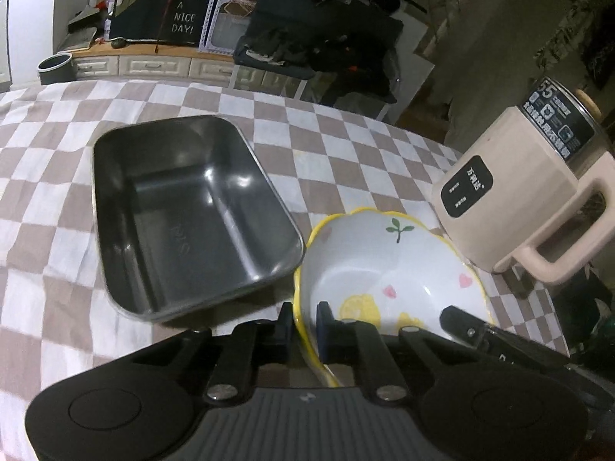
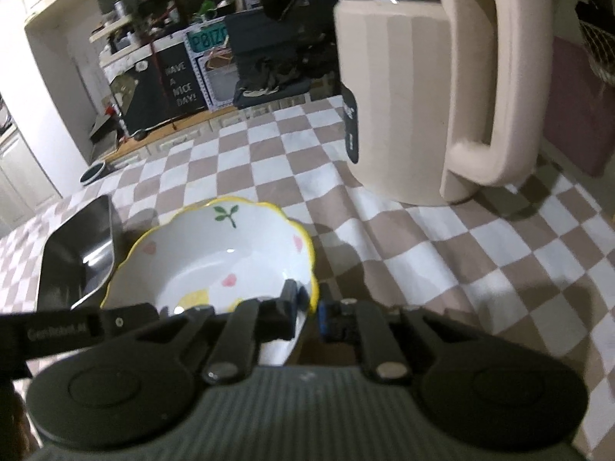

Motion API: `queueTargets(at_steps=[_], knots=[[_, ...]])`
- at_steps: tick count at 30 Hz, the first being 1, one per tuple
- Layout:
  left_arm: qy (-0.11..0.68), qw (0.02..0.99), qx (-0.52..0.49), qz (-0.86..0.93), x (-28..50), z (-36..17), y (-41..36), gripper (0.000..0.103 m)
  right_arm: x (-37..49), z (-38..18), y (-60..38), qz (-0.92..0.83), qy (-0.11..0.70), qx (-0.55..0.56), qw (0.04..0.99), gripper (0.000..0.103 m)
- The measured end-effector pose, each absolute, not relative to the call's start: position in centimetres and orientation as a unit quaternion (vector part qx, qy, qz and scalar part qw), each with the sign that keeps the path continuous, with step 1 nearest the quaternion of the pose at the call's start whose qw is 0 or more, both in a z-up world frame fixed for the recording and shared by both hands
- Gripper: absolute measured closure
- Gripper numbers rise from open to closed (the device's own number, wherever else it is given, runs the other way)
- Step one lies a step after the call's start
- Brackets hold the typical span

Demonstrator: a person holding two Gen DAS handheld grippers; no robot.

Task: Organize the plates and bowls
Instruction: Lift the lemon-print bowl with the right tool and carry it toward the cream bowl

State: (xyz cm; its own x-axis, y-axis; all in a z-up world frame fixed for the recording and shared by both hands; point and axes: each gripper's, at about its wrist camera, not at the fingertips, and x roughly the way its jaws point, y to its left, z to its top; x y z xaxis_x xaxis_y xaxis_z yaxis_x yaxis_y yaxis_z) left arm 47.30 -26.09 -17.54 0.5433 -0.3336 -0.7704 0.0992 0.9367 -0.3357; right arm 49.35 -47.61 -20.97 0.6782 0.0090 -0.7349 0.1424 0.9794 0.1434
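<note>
On the left you see a dark metal tray, rectangular and deep, with a glossy inside and nothing in it. It lies on the worktop, which is covered with a brown and white checked cloth. Just beside the tray, on its right, stands the bowl: white ceramic with a wavy yellow rim, a small green sprout painted near the far edge, pink hearts, and yellow patches at the bottom. The bowl's rim is very near the corner of the tray; I cannot tell if they touch. More to the right, a beige electric kettle with a big handle stands upright on the cloth, near the bowl.

Your left tongs point down at a slant and are clamped on the near left part of the bowl's rim, one finger outside and one inside. Your right tongs are also slanted down, and they are clamped on the near right part of the same rim, with the yellow edge between the fingers. In the left wrist view, the tip of the right tongs shows at the bowl's right side.
</note>
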Motion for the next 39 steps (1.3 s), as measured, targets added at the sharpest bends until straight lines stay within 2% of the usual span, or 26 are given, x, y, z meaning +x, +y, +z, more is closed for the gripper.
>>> queueTargets(at_steps=[6,22,39], knots=[[0.451,0.874,-0.121,-0.135,45.1,-15.5,-25.4,0.090,47.6,-18.9,-46.7,-0.034,0.399,0.076,0.913,0.091],[0.391,0.904,-0.092,-0.146,36.3,-5.6,-19.7,0.089,38.9,-11.7,-43.8,-0.002,0.345,0.083,0.935,0.089],[0.350,0.927,-0.093,-0.101,27.6,-1.2,-8.9,0.089,33.2,-8.1,-35.9,0.072,0.313,0.079,0.944,0.088]])
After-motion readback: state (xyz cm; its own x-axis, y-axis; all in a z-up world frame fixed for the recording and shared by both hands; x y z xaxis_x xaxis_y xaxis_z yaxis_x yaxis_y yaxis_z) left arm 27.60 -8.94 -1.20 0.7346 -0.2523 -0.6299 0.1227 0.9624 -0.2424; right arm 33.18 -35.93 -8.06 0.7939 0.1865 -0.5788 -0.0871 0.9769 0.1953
